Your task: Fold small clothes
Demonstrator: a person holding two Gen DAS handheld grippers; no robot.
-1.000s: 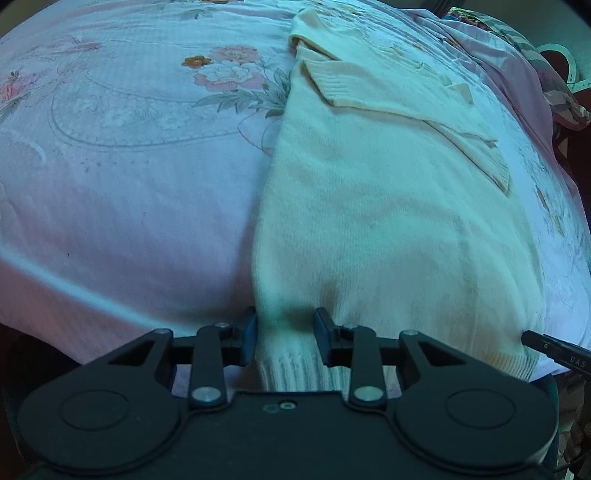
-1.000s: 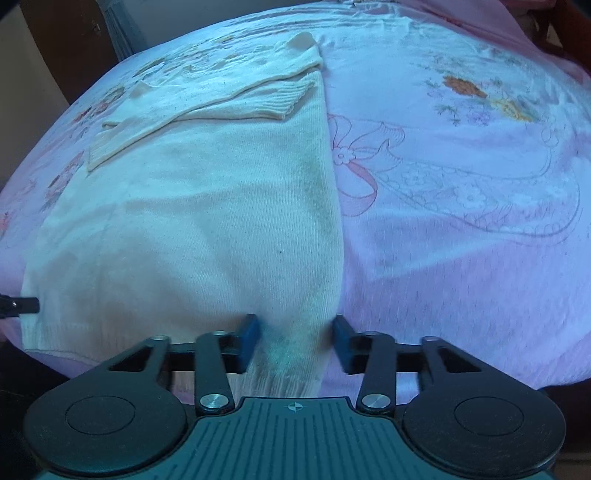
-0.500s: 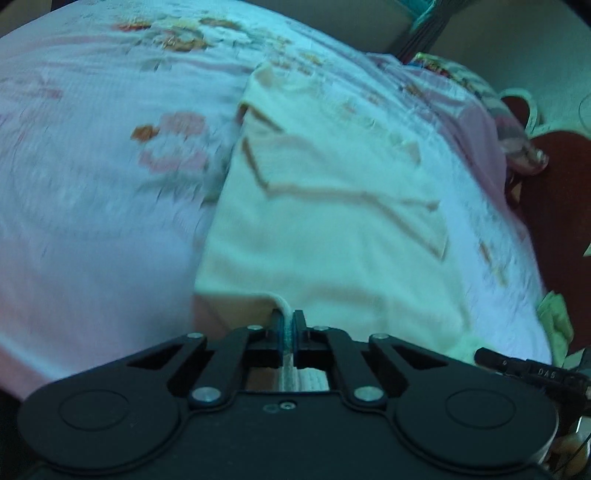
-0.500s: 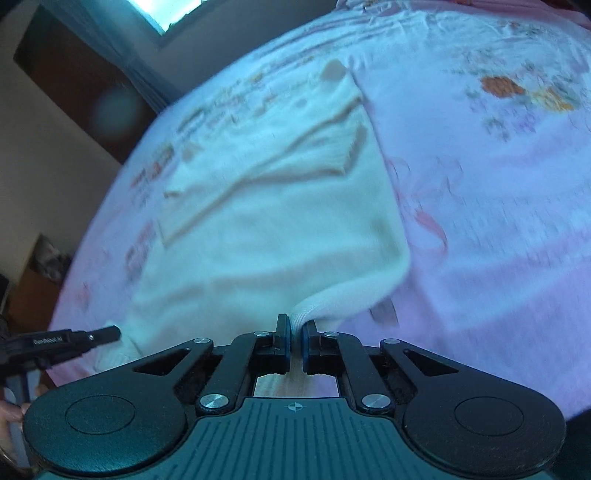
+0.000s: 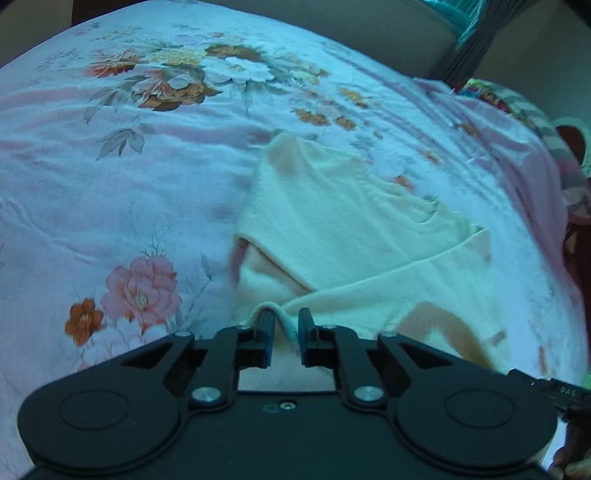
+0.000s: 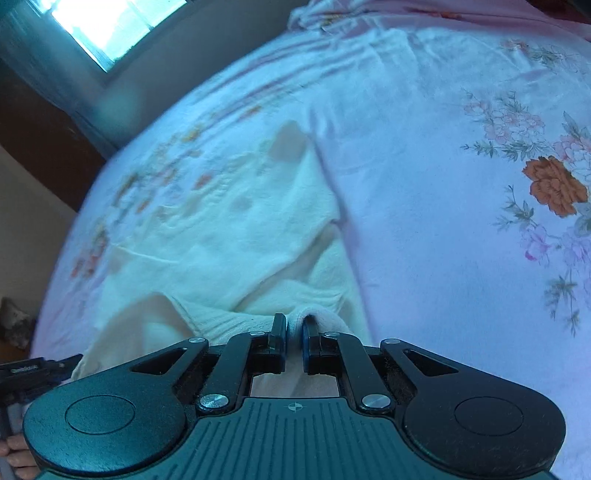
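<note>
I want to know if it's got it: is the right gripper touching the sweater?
Touching. Right wrist view: right gripper pinches the cream sweater hem.

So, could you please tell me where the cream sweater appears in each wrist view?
Left wrist: cream sweater lies centre to right, its hem in the left tool.
Right wrist: it lies centre-left, its hem in the right tool.
Shared landmark: the floral bedsheet underneath.

A home bedroom; a bed under a pink floral bedsheet (image 5: 155, 192), a curtained window (image 6: 110, 29) beside it.
</note>
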